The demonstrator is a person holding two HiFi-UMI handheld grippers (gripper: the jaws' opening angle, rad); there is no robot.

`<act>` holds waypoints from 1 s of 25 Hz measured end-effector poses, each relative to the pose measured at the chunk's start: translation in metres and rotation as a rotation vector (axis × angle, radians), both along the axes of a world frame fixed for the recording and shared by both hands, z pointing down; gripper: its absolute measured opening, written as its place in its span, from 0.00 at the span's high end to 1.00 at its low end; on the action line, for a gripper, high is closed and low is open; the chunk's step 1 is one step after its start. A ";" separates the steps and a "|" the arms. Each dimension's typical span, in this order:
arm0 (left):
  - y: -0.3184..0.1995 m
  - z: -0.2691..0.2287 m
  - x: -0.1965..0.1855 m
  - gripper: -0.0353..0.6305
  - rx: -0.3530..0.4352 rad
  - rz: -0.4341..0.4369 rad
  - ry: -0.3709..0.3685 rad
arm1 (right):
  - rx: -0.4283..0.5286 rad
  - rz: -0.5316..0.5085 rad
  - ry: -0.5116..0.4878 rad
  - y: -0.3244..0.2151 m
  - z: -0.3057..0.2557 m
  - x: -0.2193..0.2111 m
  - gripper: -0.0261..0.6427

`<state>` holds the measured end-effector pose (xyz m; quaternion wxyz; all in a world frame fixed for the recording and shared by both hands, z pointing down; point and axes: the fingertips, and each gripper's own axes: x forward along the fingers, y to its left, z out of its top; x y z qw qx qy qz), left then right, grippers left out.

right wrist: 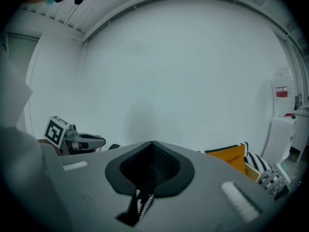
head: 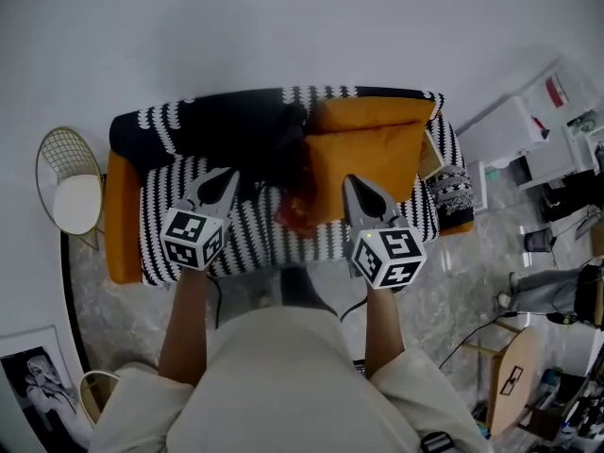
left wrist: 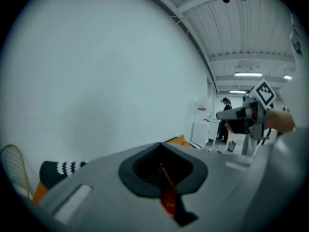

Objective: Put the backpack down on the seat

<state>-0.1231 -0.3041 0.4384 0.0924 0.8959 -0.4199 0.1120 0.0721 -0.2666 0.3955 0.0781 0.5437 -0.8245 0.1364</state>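
Head view: the dark, red-trimmed backpack (head: 289,192) appears to lie on the sofa seat (head: 247,236), long axis toward the backrest, between the left hand-held gripper (head: 226,177) and the right hand-held gripper (head: 355,183), about equally near both.

Left gripper view: jaws clenched, empty.

Right gripper view: jaws clenched, empty.

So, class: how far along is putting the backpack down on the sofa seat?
Done, it seems: the dark backpack lies on the striped sofa seat beside the orange cushion. In hand: nothing; left claw and right claw are shut, empty, off it. Left: apparently nothing.
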 end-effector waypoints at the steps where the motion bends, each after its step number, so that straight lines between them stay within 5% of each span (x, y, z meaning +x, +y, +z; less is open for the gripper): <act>1: 0.007 -0.007 0.000 0.94 0.015 0.006 -0.005 | 0.003 -0.001 -0.001 0.008 -0.003 -0.001 0.95; 25: 0.174 -0.124 -0.013 0.94 0.293 0.070 -0.033 | 0.186 -0.075 0.041 0.162 -0.090 -0.051 0.95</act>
